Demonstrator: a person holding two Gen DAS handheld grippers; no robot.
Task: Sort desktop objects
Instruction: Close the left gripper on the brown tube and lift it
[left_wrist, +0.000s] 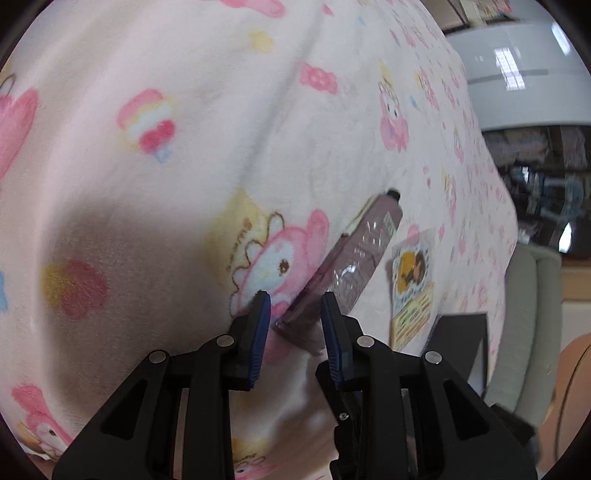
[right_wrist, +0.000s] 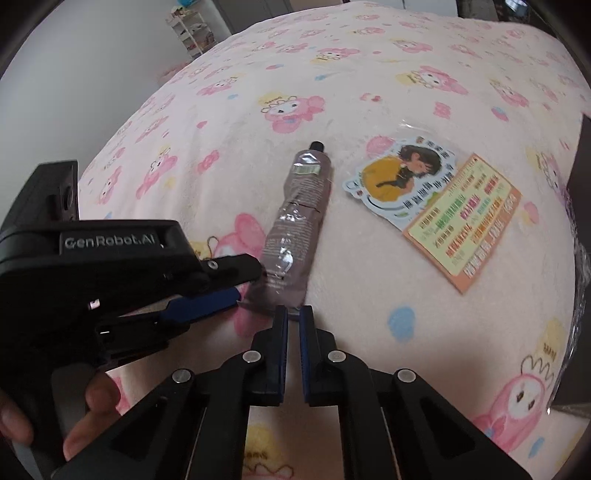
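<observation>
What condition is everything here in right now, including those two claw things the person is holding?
Crumpled mauve squeeze tube with black cap: capped, lying flat on the blanket, its crimped end between the left fingers.
Cartoon sticker sheet in clear sleeve: lying flat, untouched, beside the tube.
Pink cartoon-print fleece blanket: spread out, lightly wrinkled.
Left gripper: open, straddling the tube's end.
Right gripper: nearly shut, holding nothing.

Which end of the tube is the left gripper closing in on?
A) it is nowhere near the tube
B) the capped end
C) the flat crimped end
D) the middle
C: the left gripper, jaws open, straddles the flat crimped end of the tube; the black cap points away, across the blanket.
</observation>
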